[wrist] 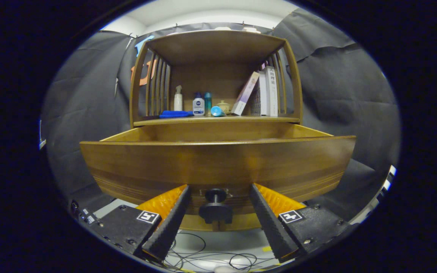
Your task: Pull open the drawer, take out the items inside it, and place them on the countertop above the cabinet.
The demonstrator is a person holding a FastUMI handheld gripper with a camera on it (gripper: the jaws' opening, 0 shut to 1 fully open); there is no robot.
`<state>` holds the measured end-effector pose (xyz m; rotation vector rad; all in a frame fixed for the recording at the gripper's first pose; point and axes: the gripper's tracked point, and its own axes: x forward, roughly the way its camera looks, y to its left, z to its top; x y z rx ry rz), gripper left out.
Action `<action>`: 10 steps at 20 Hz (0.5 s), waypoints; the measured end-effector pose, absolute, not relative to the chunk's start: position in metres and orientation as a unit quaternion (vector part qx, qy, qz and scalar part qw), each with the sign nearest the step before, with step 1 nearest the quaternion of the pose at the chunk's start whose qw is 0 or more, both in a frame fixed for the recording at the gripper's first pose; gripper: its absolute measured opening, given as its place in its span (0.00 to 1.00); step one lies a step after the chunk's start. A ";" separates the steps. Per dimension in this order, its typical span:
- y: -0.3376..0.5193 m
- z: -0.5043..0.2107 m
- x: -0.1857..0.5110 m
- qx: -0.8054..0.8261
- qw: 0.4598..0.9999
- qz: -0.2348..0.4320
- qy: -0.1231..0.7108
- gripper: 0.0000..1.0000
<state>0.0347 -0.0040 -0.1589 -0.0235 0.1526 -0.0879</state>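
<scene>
A wooden drawer [218, 167] stands pulled out of the cabinet toward me, its front panel close ahead. Its dark round knob [215, 206] sits between my fingers, untouched by either. My gripper [218, 189] is open, one finger on each side of the knob. The drawer's inside is hidden behind the front panel. Above it runs the countertop [279, 120] of the cabinet, a wooden shelf with slatted sides.
On the countertop stand a spray bottle [178, 98], a white lotion bottle [198, 105], a teal bottle [207, 101], a lying blue tube [217, 111], a blue cloth [175, 113] and several leaning books [261, 93]. Cables [211, 258] lie on the floor below.
</scene>
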 end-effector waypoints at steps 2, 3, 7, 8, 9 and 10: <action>-0.005 -0.158 0.038 -0.009 0.996 -0.040 0.077 1.00; -0.004 -0.157 0.040 -0.009 0.996 -0.038 0.078 1.00; -0.007 -0.154 0.052 -0.024 0.997 -0.037 0.069 0.99; -0.007 -0.153 0.055 -0.025 0.997 -0.037 0.070 0.99; -0.008 -0.152 0.059 -0.028 0.996 -0.037 0.070 0.99; -0.008 -0.151 0.062 -0.028 0.996 -0.037 0.070 0.99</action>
